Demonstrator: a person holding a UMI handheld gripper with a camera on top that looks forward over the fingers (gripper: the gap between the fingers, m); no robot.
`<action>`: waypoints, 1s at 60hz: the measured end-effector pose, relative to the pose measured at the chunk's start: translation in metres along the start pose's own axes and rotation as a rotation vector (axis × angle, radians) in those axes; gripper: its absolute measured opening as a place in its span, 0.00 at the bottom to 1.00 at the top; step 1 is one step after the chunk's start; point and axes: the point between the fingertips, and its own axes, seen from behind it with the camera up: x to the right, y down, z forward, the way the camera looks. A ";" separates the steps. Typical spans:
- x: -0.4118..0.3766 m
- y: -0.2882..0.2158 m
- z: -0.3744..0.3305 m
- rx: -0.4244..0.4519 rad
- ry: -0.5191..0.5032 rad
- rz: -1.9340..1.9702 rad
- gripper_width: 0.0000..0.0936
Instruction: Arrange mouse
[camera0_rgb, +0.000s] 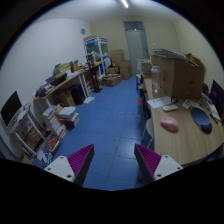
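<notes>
A pink mouse (169, 124) lies on a wooden desk (185, 142) to the right, beyond my fingers. A blue mouse pad (202, 119) lies just to its right on the same desk. My gripper (112, 163) is open and empty, held high over the blue floor, well to the left of the desk. Its two magenta pads (79, 160) stand wide apart with nothing between them.
Cardboard boxes (180, 72) stand at the back of the desk, a monitor (217, 98) at its right. Shelves and cluttered desks (60, 90) line the left wall. Blue floor (110, 115) runs ahead to a far door (136, 45).
</notes>
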 end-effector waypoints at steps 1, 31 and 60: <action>-0.003 -0.017 -0.015 -0.005 0.010 -0.007 0.89; 0.163 -0.005 0.003 -0.058 0.115 0.018 0.90; 0.312 -0.014 0.126 -0.040 0.107 -0.074 0.90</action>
